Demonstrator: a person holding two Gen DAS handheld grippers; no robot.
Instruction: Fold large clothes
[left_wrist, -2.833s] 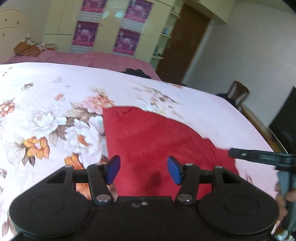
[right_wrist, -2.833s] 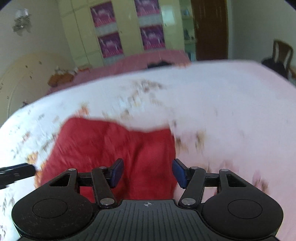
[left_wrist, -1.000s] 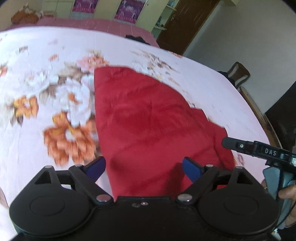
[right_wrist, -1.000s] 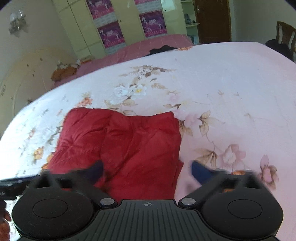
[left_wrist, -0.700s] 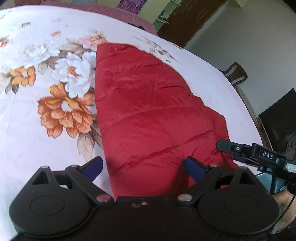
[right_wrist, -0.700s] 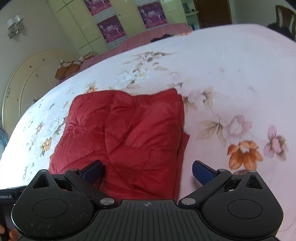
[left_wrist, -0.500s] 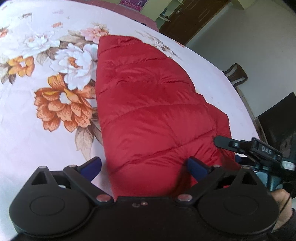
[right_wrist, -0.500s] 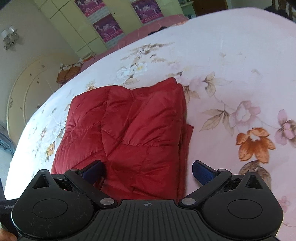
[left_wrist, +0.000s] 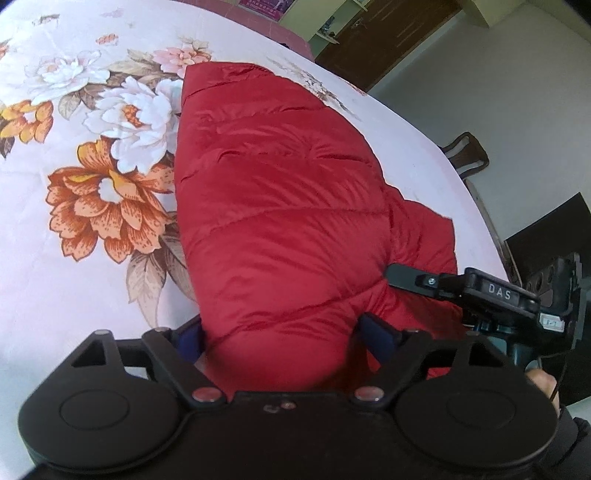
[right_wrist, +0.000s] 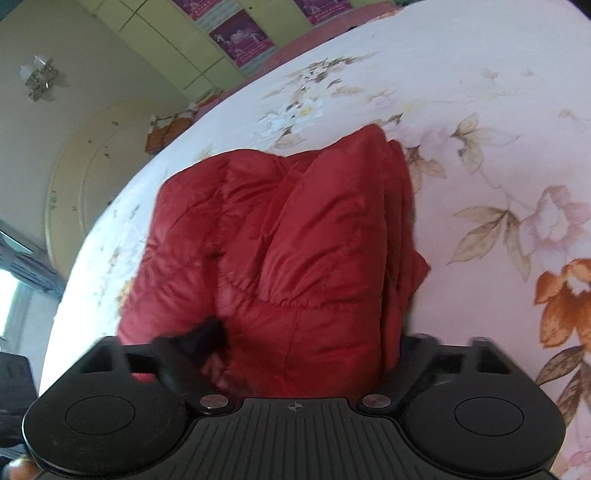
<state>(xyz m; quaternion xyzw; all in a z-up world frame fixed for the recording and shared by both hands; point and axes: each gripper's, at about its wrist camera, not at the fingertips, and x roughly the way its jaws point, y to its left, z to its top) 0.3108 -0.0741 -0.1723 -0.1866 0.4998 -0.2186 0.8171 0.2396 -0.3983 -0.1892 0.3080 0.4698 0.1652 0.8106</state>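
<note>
A: Floral bedsheet (left_wrist: 55, 258) carries the red quilted down jacket (left_wrist: 280, 206), folded, lying toward 12 o'clock from both claws.

B: Puffy, light, slippery, I'd judge; grip the near edge. Left claw (left_wrist: 284, 334) spread around it; right claw (right_wrist: 306, 345) likewise. Only the right view shows stacked layers at 3 o'clock.

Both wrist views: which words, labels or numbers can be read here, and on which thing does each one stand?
"DAS": white letters on the black body of the right gripper, seen in the left wrist view.
Small white tag beside it: too small to read.
Purple posters on the wardrobe doors: print too blurred to read.
</note>
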